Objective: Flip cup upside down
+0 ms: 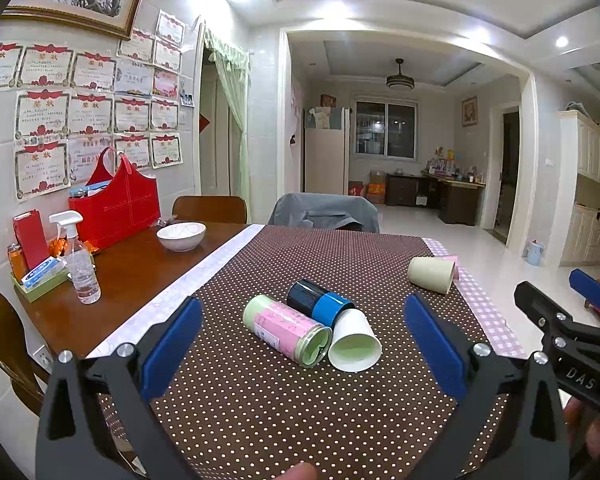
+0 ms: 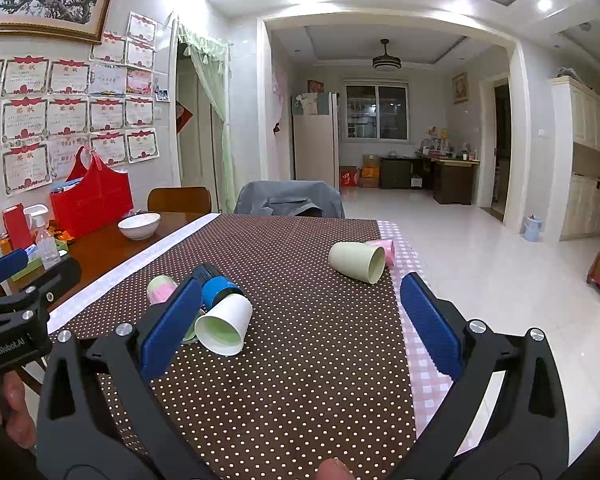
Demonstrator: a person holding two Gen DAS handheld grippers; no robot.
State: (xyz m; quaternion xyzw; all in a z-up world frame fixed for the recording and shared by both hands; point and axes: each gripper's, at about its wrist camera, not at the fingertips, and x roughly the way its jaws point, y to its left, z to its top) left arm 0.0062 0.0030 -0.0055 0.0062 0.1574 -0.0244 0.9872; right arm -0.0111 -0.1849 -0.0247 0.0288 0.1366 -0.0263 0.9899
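A white paper cup [image 1: 354, 343] [image 2: 225, 329] lies on its side on the dotted tablecloth, mouth toward me. A pale green cup [image 1: 431, 274] [image 2: 358, 261] lies on its side near the table's right edge, with a pink cup [image 2: 384, 250] behind it. A pink-and-green can [image 1: 286, 330] and a black-and-blue can [image 1: 318, 301] [image 2: 216, 285] lie beside the white cup. My left gripper [image 1: 302, 350] is open and empty, short of the white cup. My right gripper [image 2: 300, 324] is open and empty, between the white and pale green cups.
A white bowl [image 1: 181, 236], spray bottle [image 1: 80, 264], red bag [image 1: 116, 204] and small boxes stand on the wooden table's left part. Chairs [image 1: 324, 211] stand at the far edge. The table's right edge drops to a tiled floor [image 2: 500, 280].
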